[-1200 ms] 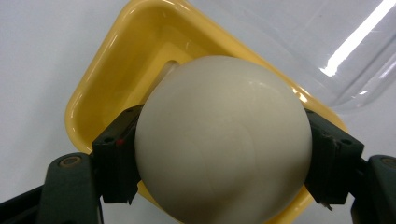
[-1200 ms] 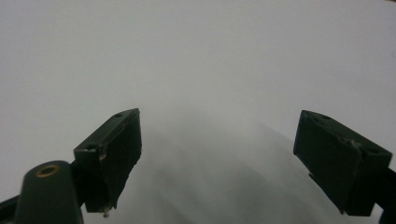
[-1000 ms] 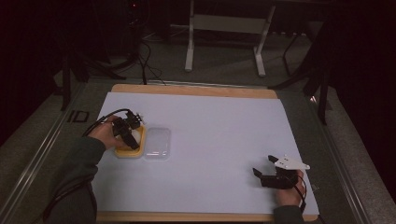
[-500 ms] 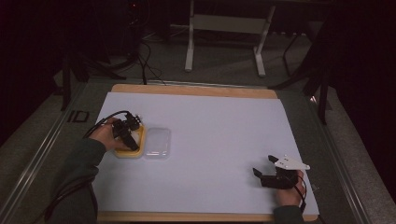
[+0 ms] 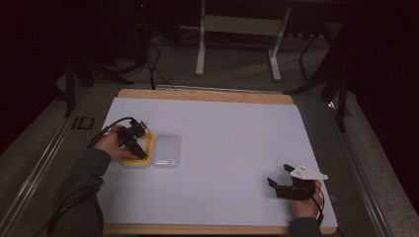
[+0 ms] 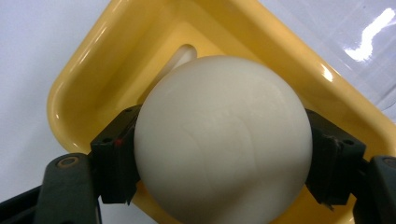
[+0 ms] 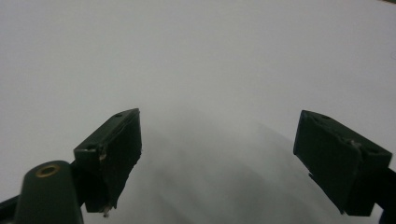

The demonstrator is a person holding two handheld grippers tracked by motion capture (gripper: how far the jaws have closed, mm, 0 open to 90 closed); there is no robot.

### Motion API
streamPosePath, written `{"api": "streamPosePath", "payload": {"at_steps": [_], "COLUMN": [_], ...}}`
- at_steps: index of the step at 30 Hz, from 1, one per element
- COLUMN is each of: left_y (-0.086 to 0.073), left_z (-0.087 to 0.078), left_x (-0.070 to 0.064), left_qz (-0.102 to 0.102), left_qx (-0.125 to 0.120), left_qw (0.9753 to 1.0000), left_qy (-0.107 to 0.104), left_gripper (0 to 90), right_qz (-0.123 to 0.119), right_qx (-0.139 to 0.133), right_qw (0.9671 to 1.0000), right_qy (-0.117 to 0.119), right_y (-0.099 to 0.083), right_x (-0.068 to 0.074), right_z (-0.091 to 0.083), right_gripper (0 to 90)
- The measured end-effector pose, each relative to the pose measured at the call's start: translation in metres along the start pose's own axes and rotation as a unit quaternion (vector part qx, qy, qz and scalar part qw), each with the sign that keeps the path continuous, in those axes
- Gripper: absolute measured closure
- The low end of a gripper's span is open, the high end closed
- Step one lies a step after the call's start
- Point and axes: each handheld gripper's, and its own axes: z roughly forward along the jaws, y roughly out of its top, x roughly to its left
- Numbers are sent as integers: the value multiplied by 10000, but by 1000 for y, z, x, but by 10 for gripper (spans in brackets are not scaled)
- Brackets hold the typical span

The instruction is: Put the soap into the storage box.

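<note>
A yellow square container sits on the white sheet at the left. In the left gripper view a white egg-like ball is clamped between the two black jaws, just above the container's bottom. My left gripper is shut on this ball, over the container. A clear lid lies flat right beside the container. My right gripper rests low at the front right of the sheet, open, with only bare sheet between its jaws.
The white sheet covers a wooden tabletop. Behind the table stand a metal frame's legs and cables on a dark floor.
</note>
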Motion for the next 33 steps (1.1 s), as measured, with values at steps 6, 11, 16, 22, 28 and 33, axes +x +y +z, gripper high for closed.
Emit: {"api": "streamPosePath", "payload": {"at_steps": [6,11,16,22,28,33], "left_y": [0,1,1,-3,-6,-4], "left_z": [0,-2,-11,-21,-39,-43], "left_x": [-1,-2,0,0,-7,-15], "left_qz": [2,70,39,18,35,189], "left_qx": [-29,-40,-192,-436,-1160,-1151], "left_qw": [10000,9999,9998,9990,9932,9932], "left_qy": [-16,86,88,51,-59,60], "left_gripper": [180,144,123,136,172,236], "right_qz": [1,-9,-3,-3,-12,-12], "right_qx": [0,5,5,5,6,7], "right_qw": [10000,10000,10000,10000,10000,10000], "right_qy": [0,-8,-4,-1,-12,-13], "right_y": [0,0,0,0,0,0], "right_x": [0,0,0,0,0,0], "right_z": [0,0,0,0,0,0], "right_gripper": [151,152,151,151,152,151]}}
